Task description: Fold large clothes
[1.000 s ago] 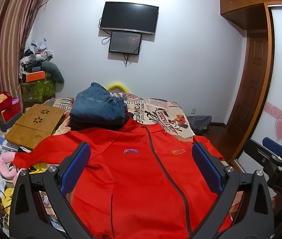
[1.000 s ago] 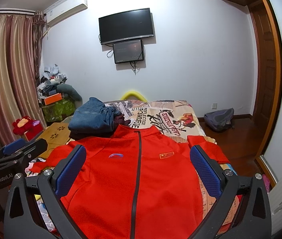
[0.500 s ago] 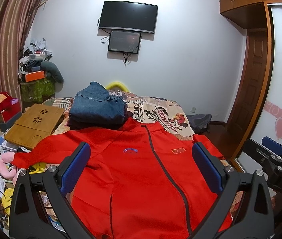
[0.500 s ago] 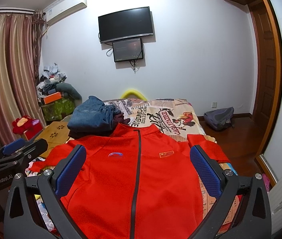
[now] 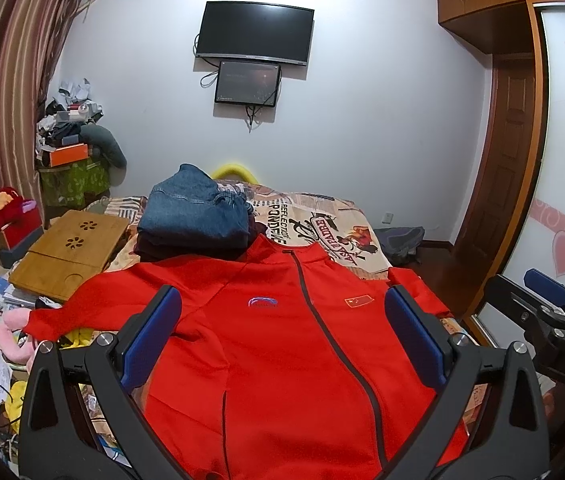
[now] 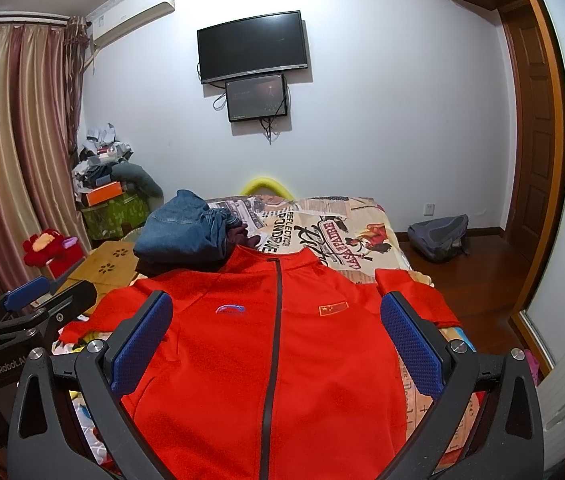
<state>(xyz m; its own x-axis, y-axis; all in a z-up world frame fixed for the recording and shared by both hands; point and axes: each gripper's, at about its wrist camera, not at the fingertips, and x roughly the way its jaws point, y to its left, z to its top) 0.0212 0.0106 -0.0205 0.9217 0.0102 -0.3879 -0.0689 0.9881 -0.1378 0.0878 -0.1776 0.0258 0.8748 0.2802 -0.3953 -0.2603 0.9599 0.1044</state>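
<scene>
Red jacket [image 5: 282, 360] spread flat, zip up, across lower centre of frame on bed [image 5: 322, 224], ready for first fold. Left gripper [image 5: 282, 340] and right gripper [image 6: 278, 340] both spread wide, empty, hovering above it. Sleeves out sideways; folded jeans [image 5: 198, 216] stacked behind collar.

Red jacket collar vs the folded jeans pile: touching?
Touching. In the right wrist view the red jacket collar edge lies against the base of the folded jeans pile, with no bedsheet between them.

Even, cool indoor light — sharp focus, strong fisheye bending, dark vignetted corners.
</scene>
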